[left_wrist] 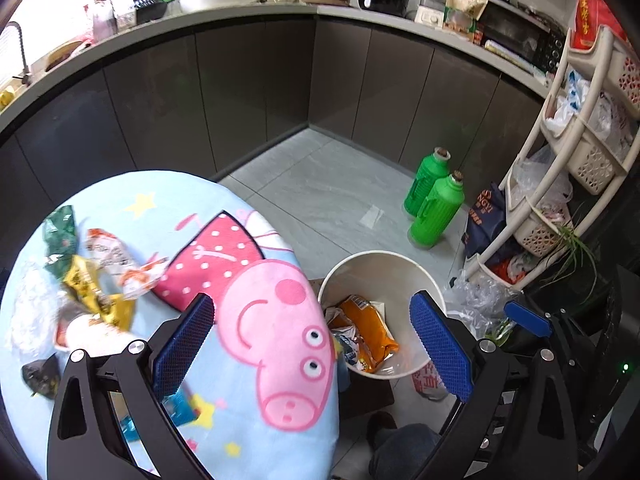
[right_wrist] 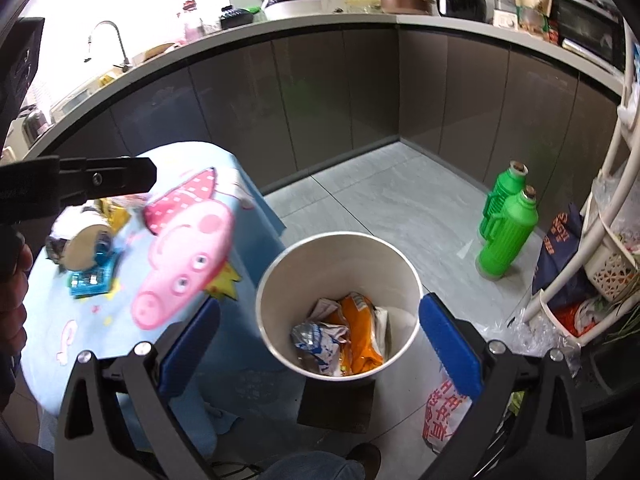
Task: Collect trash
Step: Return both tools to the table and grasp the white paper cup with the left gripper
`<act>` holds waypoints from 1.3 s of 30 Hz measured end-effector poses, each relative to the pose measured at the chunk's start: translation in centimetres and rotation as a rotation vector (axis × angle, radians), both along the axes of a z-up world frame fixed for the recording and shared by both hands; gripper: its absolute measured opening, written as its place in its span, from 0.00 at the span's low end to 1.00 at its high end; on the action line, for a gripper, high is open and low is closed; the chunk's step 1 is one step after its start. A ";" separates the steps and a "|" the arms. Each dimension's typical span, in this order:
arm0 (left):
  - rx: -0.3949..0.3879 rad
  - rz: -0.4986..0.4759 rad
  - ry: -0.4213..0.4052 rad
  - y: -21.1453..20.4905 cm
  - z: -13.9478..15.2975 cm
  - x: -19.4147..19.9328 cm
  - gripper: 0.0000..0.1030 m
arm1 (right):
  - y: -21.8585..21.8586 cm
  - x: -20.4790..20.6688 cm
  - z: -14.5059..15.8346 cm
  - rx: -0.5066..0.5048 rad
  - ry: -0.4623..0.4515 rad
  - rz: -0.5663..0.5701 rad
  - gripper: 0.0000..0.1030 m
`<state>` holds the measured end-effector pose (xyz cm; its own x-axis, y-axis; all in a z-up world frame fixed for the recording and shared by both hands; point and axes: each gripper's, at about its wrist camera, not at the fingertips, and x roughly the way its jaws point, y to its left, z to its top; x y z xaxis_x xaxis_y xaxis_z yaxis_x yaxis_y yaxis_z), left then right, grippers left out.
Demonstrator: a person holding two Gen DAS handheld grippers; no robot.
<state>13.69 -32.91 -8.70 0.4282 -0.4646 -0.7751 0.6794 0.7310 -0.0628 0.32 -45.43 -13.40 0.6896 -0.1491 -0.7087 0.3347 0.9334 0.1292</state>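
Note:
A white bin (left_wrist: 384,268) stands on the floor beside a table covered by a light blue Peppa Pig cloth (left_wrist: 276,320). An orange wrapper (left_wrist: 366,330) and crumpled packets lie in the bin, which also shows in the right wrist view (right_wrist: 340,256) with the orange wrapper (right_wrist: 356,340). Several wrappers lie on the cloth at the left: a yellow one (left_wrist: 90,288), a white-orange one (left_wrist: 116,256) and a green one (left_wrist: 60,232). My left gripper (left_wrist: 316,344) is open and empty above the cloth's edge and the bin. My right gripper (right_wrist: 320,352) is open and empty above the bin.
Two green bottles (left_wrist: 436,208) stand on the grey floor. A white basket rack (left_wrist: 576,152) with bags is at the right. Dark cabinets (left_wrist: 260,88) under a cluttered counter curve behind. A blue packet (right_wrist: 90,278) and a roll lie on the cloth.

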 end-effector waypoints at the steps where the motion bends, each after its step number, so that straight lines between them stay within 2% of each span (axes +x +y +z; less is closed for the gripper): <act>1: -0.007 0.007 -0.005 0.7 0.5 -0.2 0.92 | 0.4 -0.1 0.5 -0.005 -0.007 0.008 0.97; 5: -0.025 0.063 -0.012 4.6 2.3 -1.2 0.92 | 2.3 -0.5 2.5 -0.017 -0.024 0.043 0.97; 10: -0.008 0.172 -0.010 10.2 3.1 -1.7 0.92 | 4.9 -0.6 4.6 -0.017 -0.051 0.100 0.97; 15: -0.012 0.287 0.047 16.5 2.6 -1.2 0.92 | 7.9 0.2 5.8 -0.007 -0.064 0.182 0.97; 20: -0.004 0.372 0.057 22.0 1.8 -1.3 0.92 | 11.2 1.8 6.2 -0.007 -0.056 0.250 0.97; 24: -0.011 0.419 0.090 25.7 0.7 -1.4 0.92 | 13.3 3.6 5.7 0.047 -0.043 0.301 0.97; 30: -0.026 0.440 0.110 28.1 0.1 -1.5 0.92 | 16.8 6.6 4.4 0.106 -0.001 0.373 0.94; 35: -0.056 0.446 0.121 29.5 -0.2 -0.7 0.91 | 19.5 9.6 4.1 0.094 0.031 0.432 0.79; 39: -0.075 0.440 0.139 30.2 -0.5 0.1 0.85 | 20.9 11.7 4.1 0.094 0.043 0.464 0.77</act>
